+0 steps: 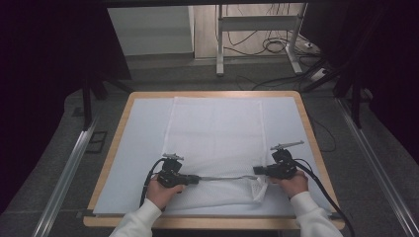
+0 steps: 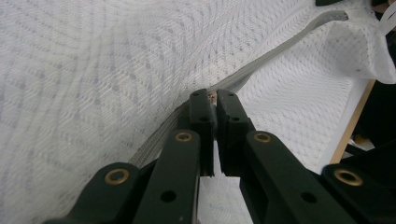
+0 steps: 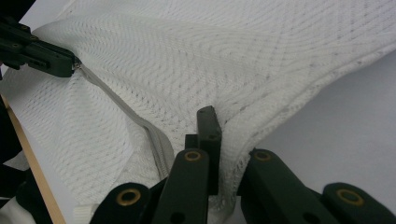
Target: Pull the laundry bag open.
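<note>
A white mesh bag (image 1: pixel 217 133) lies flat on the pale mat (image 1: pixel 143 128). Its grey zipper (image 1: pixel 222 177) runs along the near edge, lifted taut between my two grippers. My left gripper (image 1: pixel 196 179) is shut on the zipper's pull, with the jaws (image 2: pixel 215 98) pinched together at the end of the zipper (image 2: pixel 280 44). My right gripper (image 1: pixel 256 170) is shut on the bag's near right corner; mesh drapes over one jaw of the right gripper (image 3: pixel 219 121). From there the zipper (image 3: pixel 126 109) leads off to the left gripper (image 3: pixel 46 56).
The mat covers a wooden table whose rim (image 1: pixel 212 94) shows all round. Metal rails (image 1: pixel 69 163) run along the floor on both sides. A desk frame (image 1: pixel 257 24) with loose cables stands beyond the far edge.
</note>
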`<state>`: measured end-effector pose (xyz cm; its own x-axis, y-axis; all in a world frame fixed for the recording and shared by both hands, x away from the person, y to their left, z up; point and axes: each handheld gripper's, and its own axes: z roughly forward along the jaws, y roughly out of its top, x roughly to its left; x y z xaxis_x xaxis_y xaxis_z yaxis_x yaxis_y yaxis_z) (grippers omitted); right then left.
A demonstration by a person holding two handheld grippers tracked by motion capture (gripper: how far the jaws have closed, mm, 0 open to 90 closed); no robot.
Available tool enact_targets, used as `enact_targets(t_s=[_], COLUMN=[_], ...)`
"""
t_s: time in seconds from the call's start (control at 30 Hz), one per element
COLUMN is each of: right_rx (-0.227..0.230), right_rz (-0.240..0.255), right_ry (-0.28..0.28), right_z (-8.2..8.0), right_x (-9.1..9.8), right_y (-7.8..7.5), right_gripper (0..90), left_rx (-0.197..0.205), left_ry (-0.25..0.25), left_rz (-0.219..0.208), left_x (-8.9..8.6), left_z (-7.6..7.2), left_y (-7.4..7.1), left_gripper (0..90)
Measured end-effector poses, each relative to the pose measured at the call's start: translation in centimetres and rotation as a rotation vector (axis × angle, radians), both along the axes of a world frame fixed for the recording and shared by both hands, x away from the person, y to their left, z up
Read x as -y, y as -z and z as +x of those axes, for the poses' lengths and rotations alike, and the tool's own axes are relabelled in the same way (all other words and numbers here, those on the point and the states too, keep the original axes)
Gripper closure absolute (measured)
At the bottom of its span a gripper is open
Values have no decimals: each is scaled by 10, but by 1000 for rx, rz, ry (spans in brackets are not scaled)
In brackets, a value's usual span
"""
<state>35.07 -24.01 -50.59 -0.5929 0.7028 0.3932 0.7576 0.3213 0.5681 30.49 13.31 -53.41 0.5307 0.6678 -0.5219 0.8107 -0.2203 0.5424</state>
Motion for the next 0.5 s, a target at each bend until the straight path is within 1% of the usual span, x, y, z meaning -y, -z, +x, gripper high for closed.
enact_targets(t_s=[0.13, 0.23, 0.33, 0.4, 0.47, 0.5], right_rx=[1, 5, 4, 1, 1, 2], right_rz=[-2, -3, -2, -4, -2, -3], right_ry=[3, 3, 2, 2, 3, 2], right_z=[0, 0, 0, 0, 0, 0], right_x=[0, 0, 0, 0, 0, 0], right_y=[0, 0, 0, 0, 0, 0], right_gripper=[890, 890, 890, 890, 890, 890], left_rx=[1, -2, 0, -6, -3, -6], left_ry=[-2, -10, -5, -9, -10, -11], left_rz=[4, -1, 2, -2, -1, -8], left_x=[-5, -8, -12, -14, -16, -18], left_z=[-1, -2, -2, -3, -4, -4], left_y=[-1, -1, -1, -1, -1, -1], left_gripper=[869, 869, 870, 870, 869, 870])
